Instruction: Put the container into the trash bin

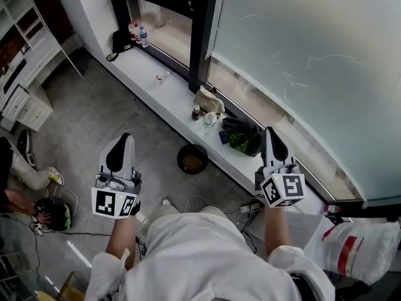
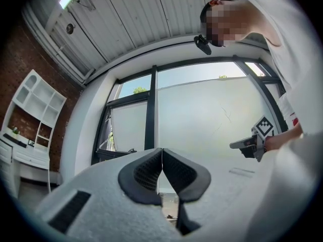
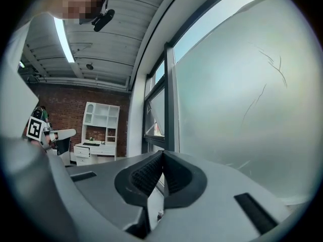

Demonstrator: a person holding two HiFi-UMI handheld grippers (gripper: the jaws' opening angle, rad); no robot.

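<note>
Left gripper [image 1: 123, 140], right gripper [image 1: 271, 133]: jaws pressing together, holding nothing. Clear container [image 1: 208, 123] sitting on ledge [image 1: 164, 99], at 1 o'clock from bin [image 1: 192, 159]. Risk: reaching in unopened, jaws knocking container over. Small bottle [image 1: 196, 112] crowding its 10 o'clock, likely toppling too.

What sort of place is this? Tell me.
Probably a loft-style office or studio: tall frosted glass window panes above a long white ledge, a white shelving unit against a red brick wall.
</note>
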